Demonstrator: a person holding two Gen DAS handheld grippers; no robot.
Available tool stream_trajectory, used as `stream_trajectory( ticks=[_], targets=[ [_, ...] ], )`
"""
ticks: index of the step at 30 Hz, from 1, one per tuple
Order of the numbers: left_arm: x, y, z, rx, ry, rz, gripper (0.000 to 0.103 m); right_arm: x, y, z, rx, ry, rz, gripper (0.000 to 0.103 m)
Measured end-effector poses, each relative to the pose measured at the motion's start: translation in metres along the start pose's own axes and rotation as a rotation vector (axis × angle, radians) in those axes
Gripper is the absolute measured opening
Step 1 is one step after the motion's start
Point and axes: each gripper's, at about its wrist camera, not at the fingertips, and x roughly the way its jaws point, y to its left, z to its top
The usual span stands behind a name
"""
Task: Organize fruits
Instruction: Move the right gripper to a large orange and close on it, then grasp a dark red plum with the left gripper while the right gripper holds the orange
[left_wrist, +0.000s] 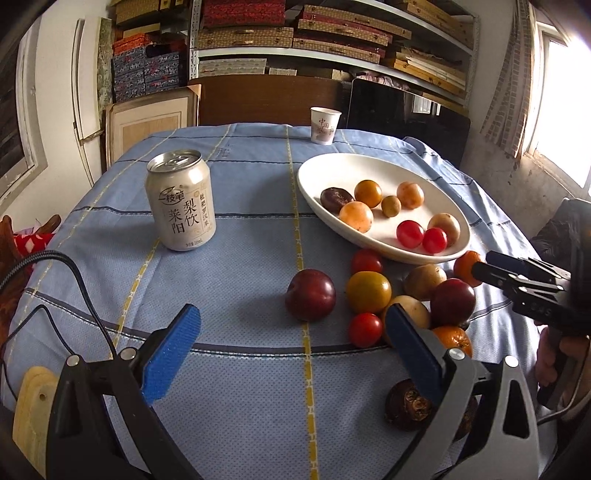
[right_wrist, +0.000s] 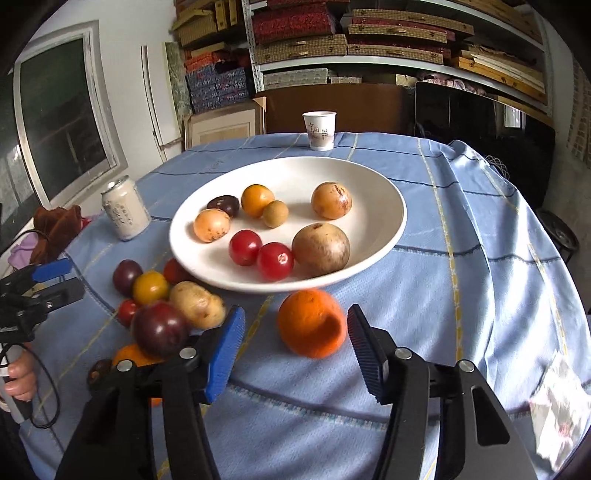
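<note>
Right tongs (right_wrist: 295, 350) apart, astride orange (right_wrist: 312, 323) by plate's near rim (right_wrist: 236, 286) — likely light, soft-skinned, rolls — best pinched across its middle; left tongs (left_wrist: 291, 345) apart, empty.

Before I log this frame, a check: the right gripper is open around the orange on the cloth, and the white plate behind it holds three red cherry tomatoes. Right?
Not quite. The white plate holds two red cherry tomatoes, not three; the right wrist view shows them side by side. The rest stands: the right gripper is open with the orange between its fingers, on the cloth in front of the plate.
</note>
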Motion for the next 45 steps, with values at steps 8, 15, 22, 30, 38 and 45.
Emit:
stream_trajectory(
  ticks=[8, 15, 22, 30, 38, 45],
  targets=[
    [0.001, 0.003, 0.000, -0.017, 0.007, 0.000, 0.098, 0.017, -0.007, 0.002, 0.026, 0.066, -0.033, 0.055],
    [0.003, 0.007, -0.001, -0.028, 0.015, 0.004, 0.098, 0.021, -0.009, 0.001, 0.034, 0.083, -0.017, 0.044],
    [0.002, 0.010, -0.001, -0.038, 0.004, -0.003, 0.098, -0.019, -0.027, -0.004, 0.152, -0.027, 0.027, 0.044],
    [-0.004, -0.031, 0.005, 0.076, -0.004, -0.120, 0.083, -0.046, -0.019, -0.007, 0.110, -0.125, 0.022, 0.044],
    [-0.006, -0.100, 0.016, 0.251, 0.009, -0.208, 0.075, -0.057, -0.025, -0.013, 0.117, -0.144, 0.003, 0.044],
    [0.026, -0.121, 0.018, 0.254, 0.128, -0.255, 0.059, -0.068, -0.032, -0.019, 0.134, -0.159, 0.006, 0.044]
  ],
)
